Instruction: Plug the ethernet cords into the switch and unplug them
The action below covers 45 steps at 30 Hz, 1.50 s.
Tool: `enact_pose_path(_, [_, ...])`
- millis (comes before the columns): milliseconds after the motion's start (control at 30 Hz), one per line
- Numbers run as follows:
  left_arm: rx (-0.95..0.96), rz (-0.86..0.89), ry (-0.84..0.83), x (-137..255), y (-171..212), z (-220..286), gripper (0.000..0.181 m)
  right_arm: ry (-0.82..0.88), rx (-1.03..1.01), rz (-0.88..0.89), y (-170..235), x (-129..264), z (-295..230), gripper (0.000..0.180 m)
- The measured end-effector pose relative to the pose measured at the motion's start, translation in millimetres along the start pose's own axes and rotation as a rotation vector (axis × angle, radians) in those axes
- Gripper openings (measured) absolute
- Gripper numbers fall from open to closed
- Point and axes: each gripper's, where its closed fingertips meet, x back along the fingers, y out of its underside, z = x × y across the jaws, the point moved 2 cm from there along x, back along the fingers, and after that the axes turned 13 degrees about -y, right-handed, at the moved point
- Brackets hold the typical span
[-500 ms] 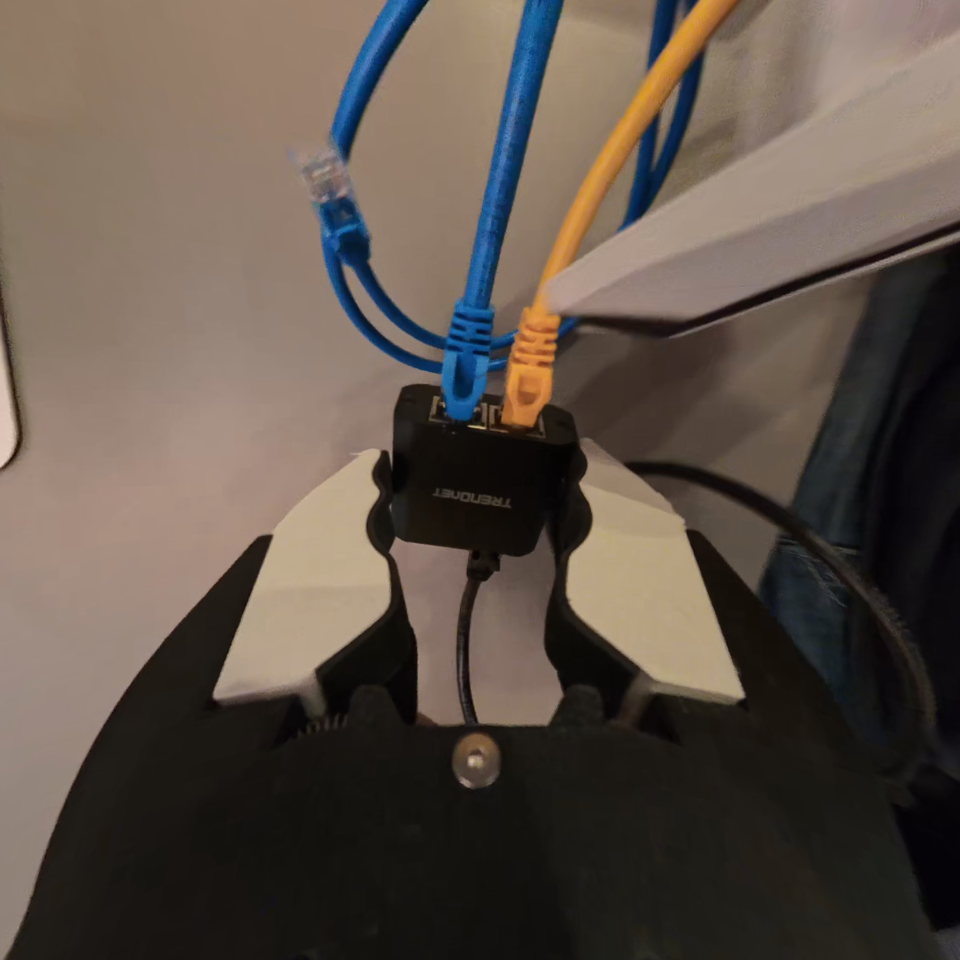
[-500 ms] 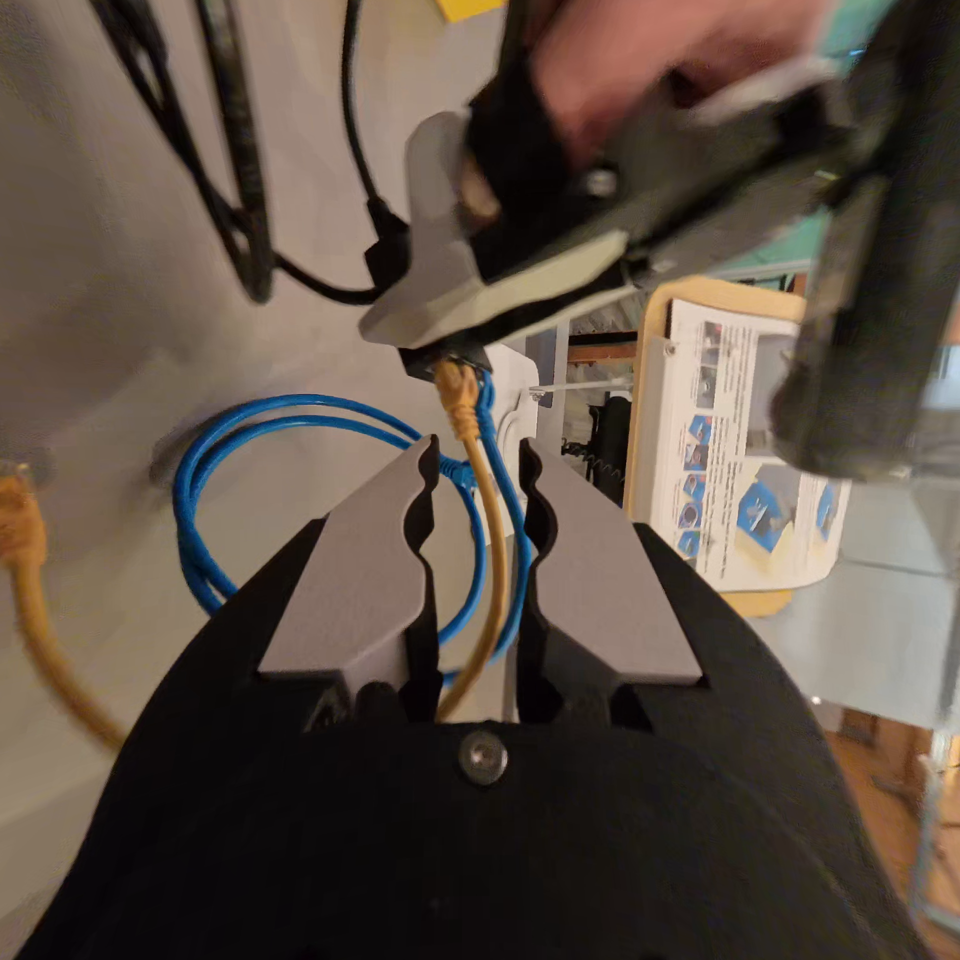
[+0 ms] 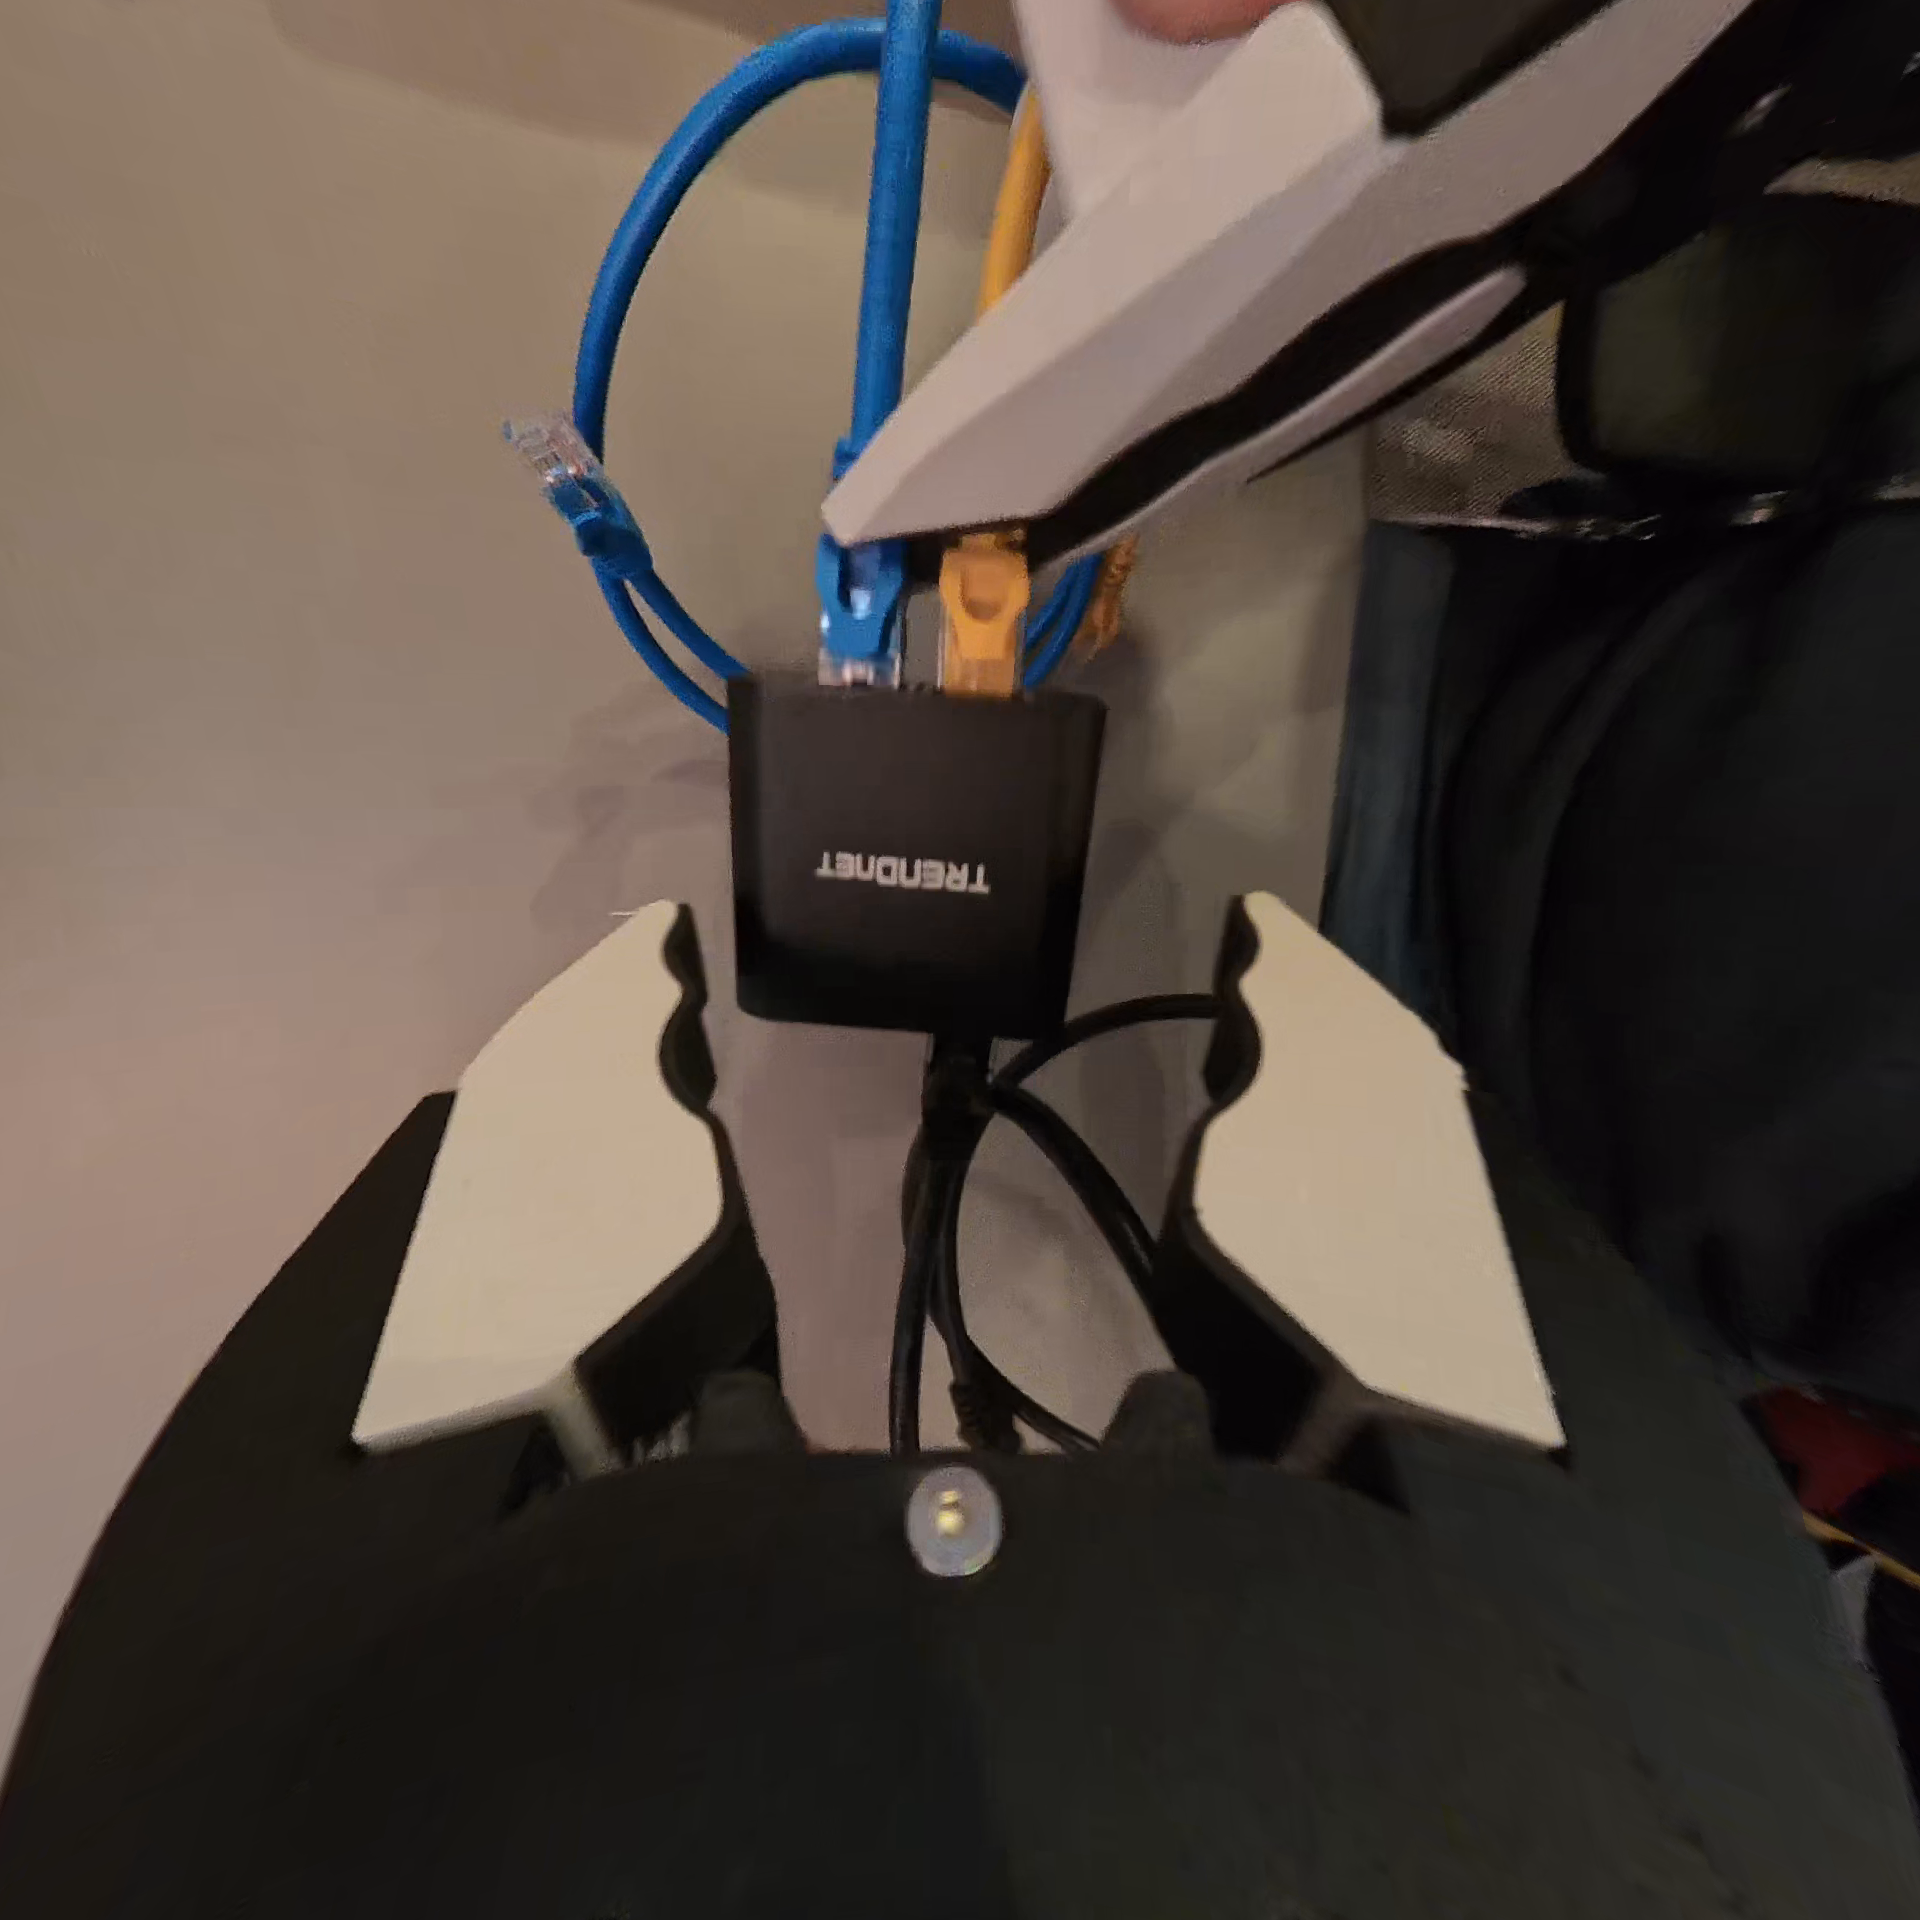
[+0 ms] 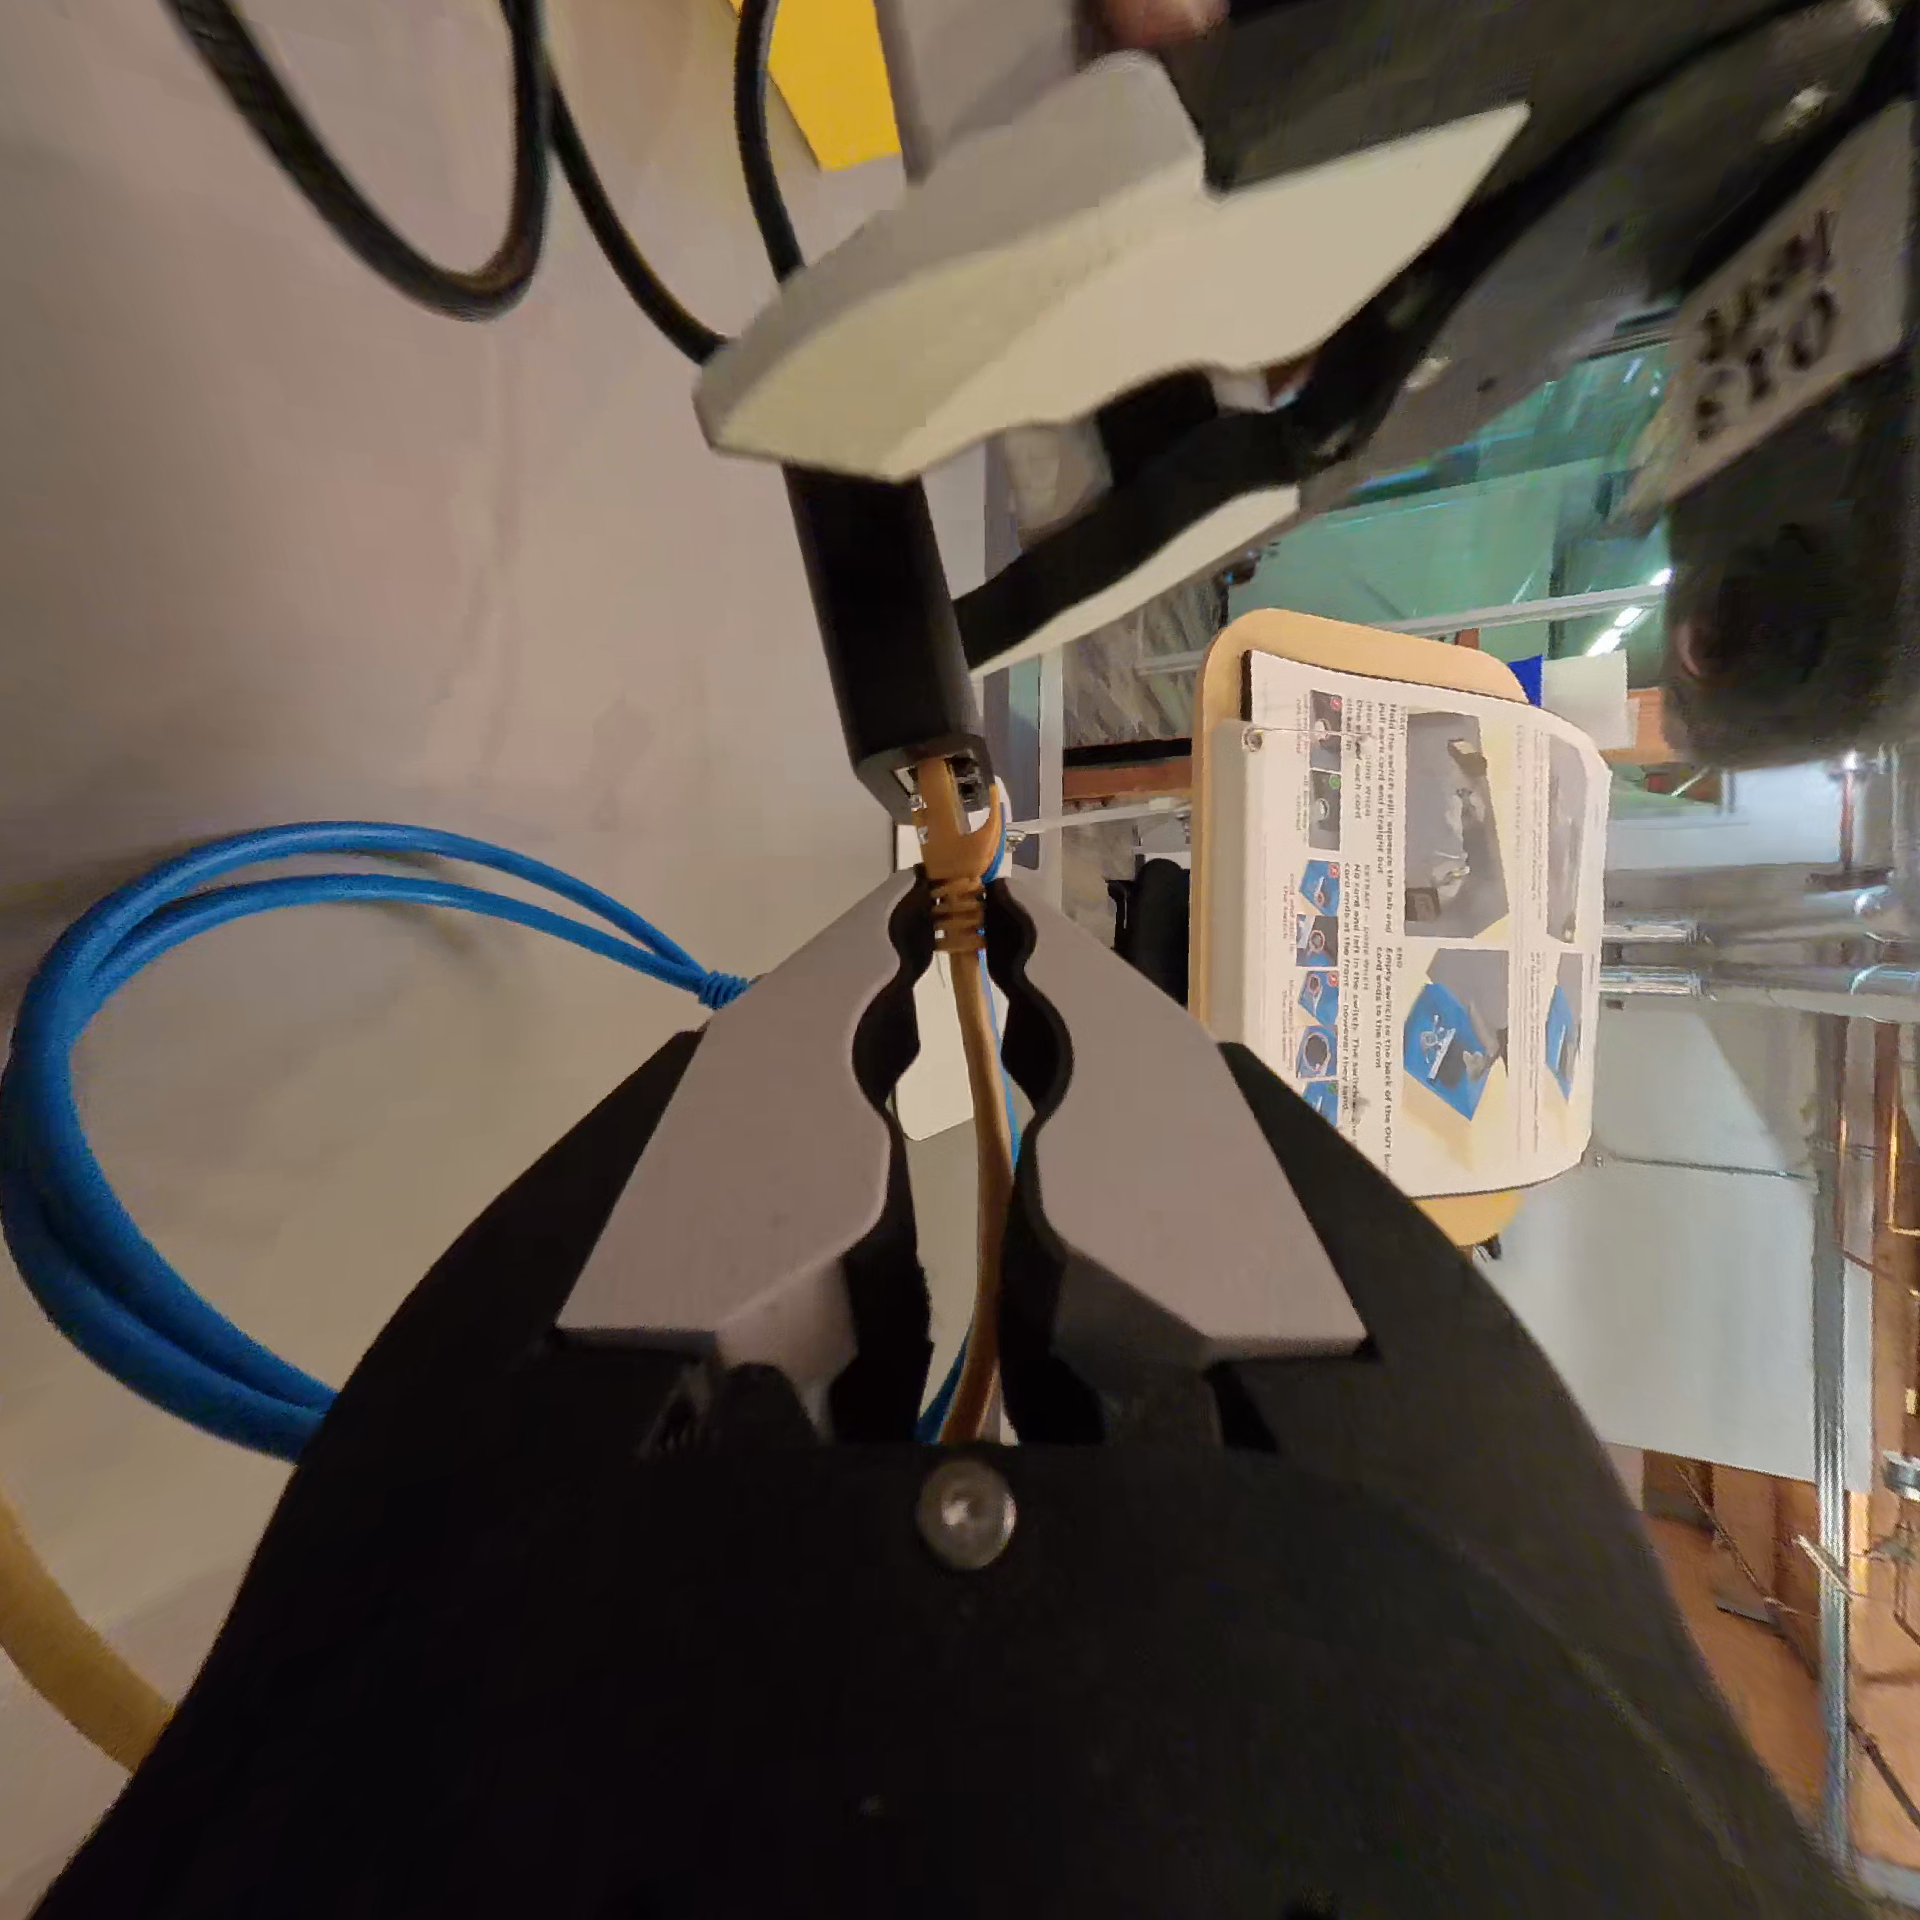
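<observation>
The left gripper point(image 3: 961, 935) stands spread wide, the black switch point(image 3: 914, 852) just beyond its tips, untouched. The right gripper point(image 4: 961, 904) seems clenched on the yellow cord point(image 4: 956, 894), plugged beside the blue cord point(image 3: 862, 613).
</observation>
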Motion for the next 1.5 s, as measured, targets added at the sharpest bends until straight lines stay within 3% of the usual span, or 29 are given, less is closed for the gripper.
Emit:
enact_pose_path(133, [-0.003, -0.036, 0.077, -16, 10, 14, 0.108, 0.054, 0.001, 0.028, -4, 12, 3, 0.009])
enact_pose_path(167, [-0.016, -0.019, 0.086, -20, 7, 18, 0.104, 0.053, 0.018, 0.027, -7, 13, 1, 0.008])
enact_pose_path(233, [-0.006, 0.019, 0.078, -23, -2, 21, 0.076, 0.051, 0.031, 0.045, -12, 15, -3, 0.008])
enact_pose_path(500, [0.039, -0.002, 0.034, -21, -2, 23, 0.075, 0.019, -0.023, 0.097, -11, 15, -6, 0.009])
enact_pose_path(667, [0.09, -0.023, 0.034, -17, 0, 21, 0.075, -0.002, -0.003, 0.1, -15, 24, -6, 0.021])
enact_pose_path(933, [0.102, -0.065, 0.044, -15, -6, 25, 0.075, -0.021, 0.121, 0.071, -28, 22, -3, 0.013])
enact_pose_path(1500, [0.158, -0.021, 0.106, -10, -15, 32, 0.075, -0.134, 0.166, 0.018, -21, 29, -4, 0.009])
